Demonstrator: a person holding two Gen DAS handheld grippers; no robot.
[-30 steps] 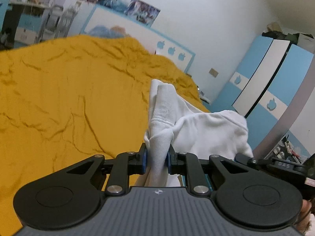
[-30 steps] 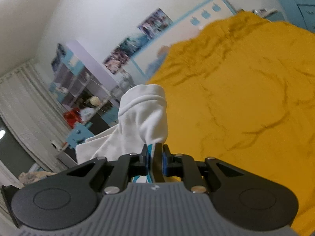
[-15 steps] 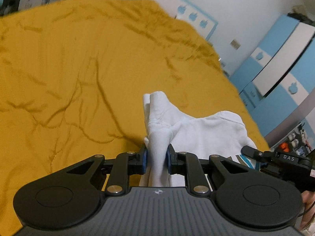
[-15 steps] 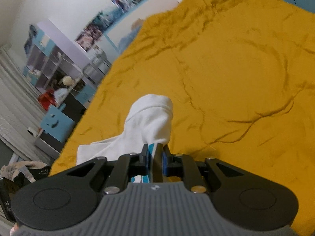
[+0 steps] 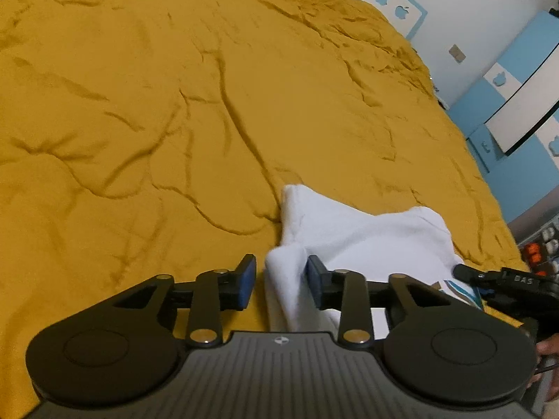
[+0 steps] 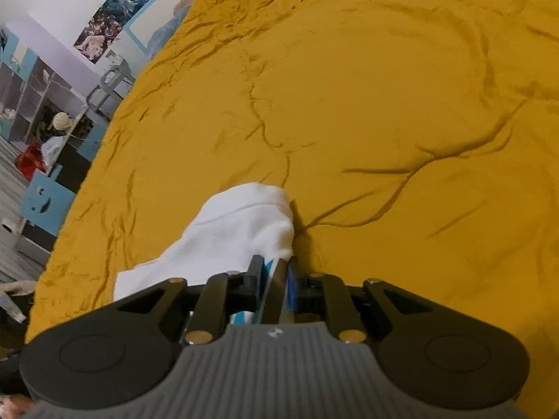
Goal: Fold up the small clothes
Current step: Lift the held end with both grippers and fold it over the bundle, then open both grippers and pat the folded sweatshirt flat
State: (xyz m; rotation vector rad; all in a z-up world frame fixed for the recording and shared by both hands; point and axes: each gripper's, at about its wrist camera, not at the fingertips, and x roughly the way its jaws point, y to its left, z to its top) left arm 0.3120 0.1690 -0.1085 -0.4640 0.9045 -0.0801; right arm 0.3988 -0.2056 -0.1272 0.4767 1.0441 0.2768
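Note:
A small white garment (image 5: pixel 353 241) lies on the mustard-yellow bedspread (image 5: pixel 174 104); it also shows in the right wrist view (image 6: pixel 227 241). My left gripper (image 5: pixel 281 281) is open, its blue pads standing apart on either side of a bunched white edge that rests between them. My right gripper (image 6: pixel 276 282) is shut on the garment's other edge, low over the bedspread (image 6: pixel 384 122). The right gripper's body shows at the right of the left wrist view (image 5: pixel 506 284).
A white and blue headboard (image 5: pixel 391 3) and blue wardrobe doors (image 5: pixel 517 111) stand beyond the bed. Shelves and a blue cabinet (image 6: pixel 45 160) stand off the bed's left side. The bed's edge runs close on the left (image 6: pixel 70 227).
Both grippers came down from raised to the bedspread, laying the garment flat. My left gripper opened and let go of the bunched edge; the right stayed shut.

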